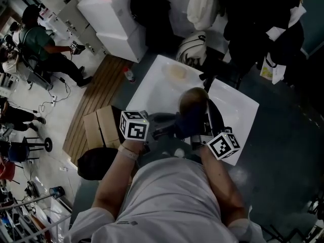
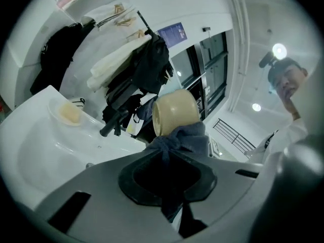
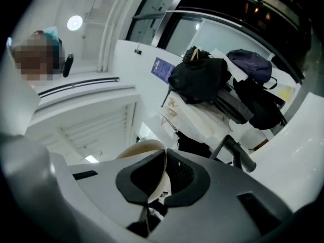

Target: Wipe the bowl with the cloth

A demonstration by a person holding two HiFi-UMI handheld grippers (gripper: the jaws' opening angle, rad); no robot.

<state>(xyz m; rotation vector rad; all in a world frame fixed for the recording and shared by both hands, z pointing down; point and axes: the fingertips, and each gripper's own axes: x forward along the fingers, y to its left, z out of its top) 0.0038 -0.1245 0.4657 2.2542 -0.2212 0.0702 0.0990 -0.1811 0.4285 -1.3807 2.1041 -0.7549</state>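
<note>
Wiping in progress — right tongs (image 3: 163,178) pinch the rim of the tan bowl (image 2: 174,111), aloft over the white sink (image 1: 152,85), tipped sideways with its axis near level; left tongs (image 2: 169,181), clamped on the dark cloth (image 2: 185,139), hold it against the bowl — next needs rubbing round the wall.

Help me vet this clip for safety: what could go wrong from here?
The right gripper pinches the bowl only by its thin rim, so wiping pressure might twist it loose over the sink. The left gripper holds just a bunch of the cloth, which could slip out.
</note>
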